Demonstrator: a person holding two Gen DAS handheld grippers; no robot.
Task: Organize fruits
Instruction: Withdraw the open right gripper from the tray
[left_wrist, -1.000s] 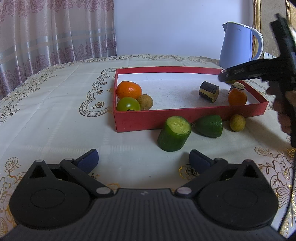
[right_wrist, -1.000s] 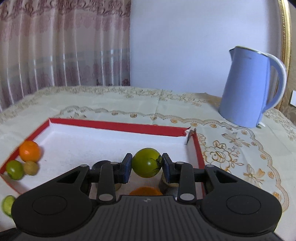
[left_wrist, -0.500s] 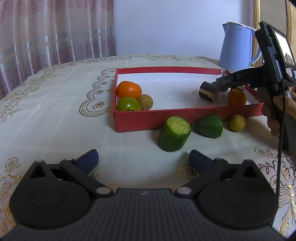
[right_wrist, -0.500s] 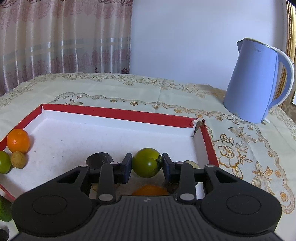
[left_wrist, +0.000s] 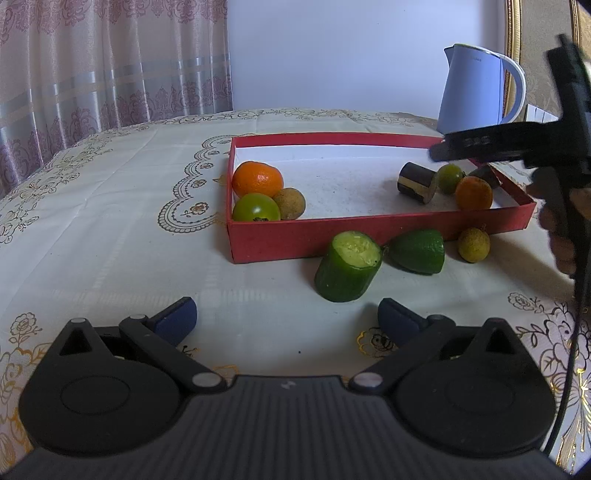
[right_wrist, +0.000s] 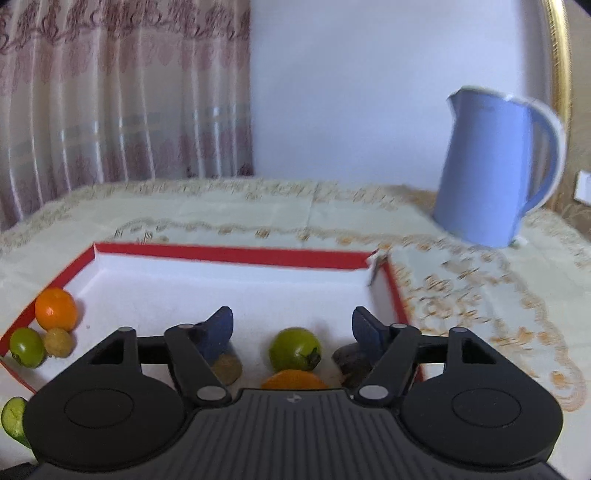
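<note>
The right tool (right_wrist: 291, 328) had just opened its jaws, releasing the green tomato (right_wrist: 294, 349) onto the red tray's (right_wrist: 229, 254) floor beside an orange (left_wrist: 474, 192). The left tool (left_wrist: 287, 317) hovered open, empty, near the tray.

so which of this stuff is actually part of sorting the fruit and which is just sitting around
Part of the job:
- shallow red cardboard tray
- green tomato just released by the right gripper
- orange tangerine
- cut green cucumber chunk
- green avocado half
- small yellow-brown longan

Just lying about:
- light blue electric kettle
- embroidered cream tablecloth
- pink patterned curtain
</note>
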